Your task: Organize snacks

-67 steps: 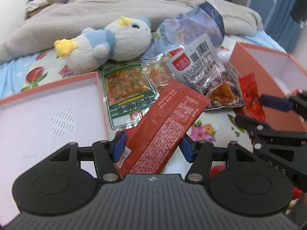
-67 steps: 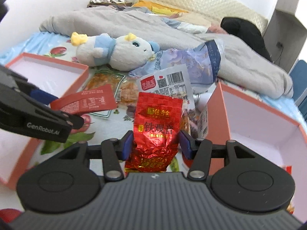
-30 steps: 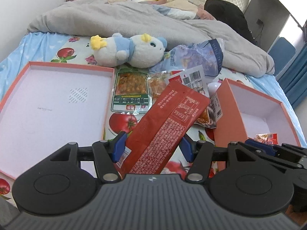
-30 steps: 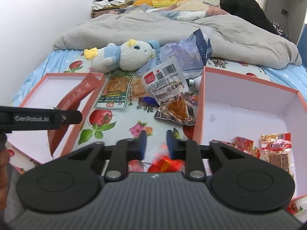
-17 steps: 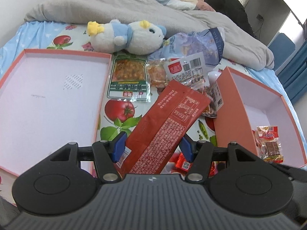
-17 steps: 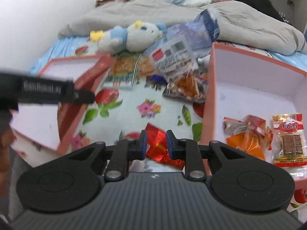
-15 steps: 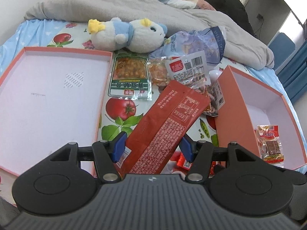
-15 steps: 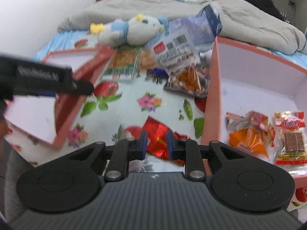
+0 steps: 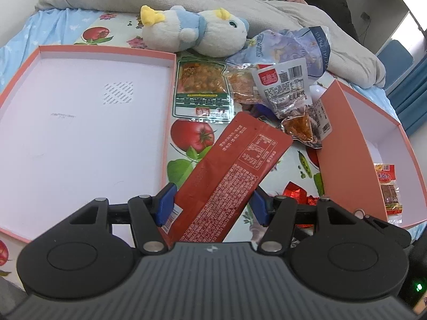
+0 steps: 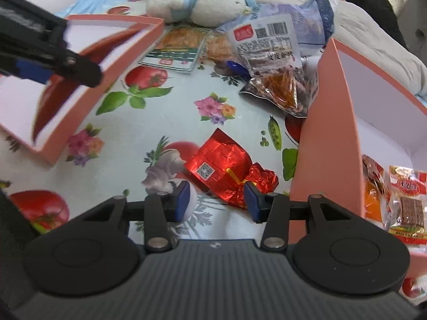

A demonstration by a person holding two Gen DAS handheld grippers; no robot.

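My left gripper (image 9: 212,204) is shut on a long dark-red snack packet (image 9: 229,178), held above the bed beside the shallow pink box lid (image 9: 80,122). My right gripper (image 10: 216,198) is open, its fingers either side of a shiny red foil tea packet (image 10: 221,168) that lies on the printed sheet just left of the deep pink box (image 10: 328,133). That box holds several snack packets (image 10: 405,202). More snacks lie in a pile: a green-edged packet (image 9: 201,90) and a white barcode packet (image 9: 287,90).
A plush toy (image 9: 194,30) and a blue-purple bag (image 9: 291,46) lie behind the snack pile, with a grey duvet (image 9: 240,0) beyond. The left gripper's arm (image 10: 48,45) crosses the upper left of the right wrist view.
My right gripper has opened and the red foil packet now lies on the sheet outside the deep box. My left gripper still holds the dark-red packet near the lid.
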